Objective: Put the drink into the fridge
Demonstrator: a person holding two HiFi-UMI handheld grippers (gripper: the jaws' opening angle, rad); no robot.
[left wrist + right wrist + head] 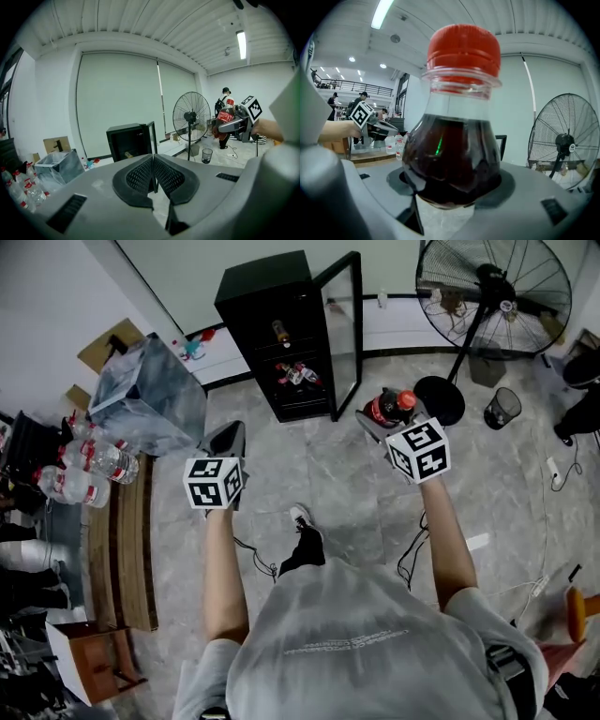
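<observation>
A dark cola bottle [387,409] with a red cap and red label is clamped in my right gripper [386,420], held above the floor just right of the fridge. Close up, the cola bottle [452,140] fills the right gripper view, upright between the jaws. The small black fridge [277,334] stands ahead with its glass door [345,329] swung open; bottles lie on its shelves. My left gripper [225,441] is shut and empty, its pads [143,176] pressed together, and points at the fridge [129,141].
A black floor fan [487,306] and a mesh bin [503,407] stand to the right. On the left a wooden bench [122,549] carries several water bottles [89,470], beside a clear crate [145,390]. Cables trail across the tiled floor.
</observation>
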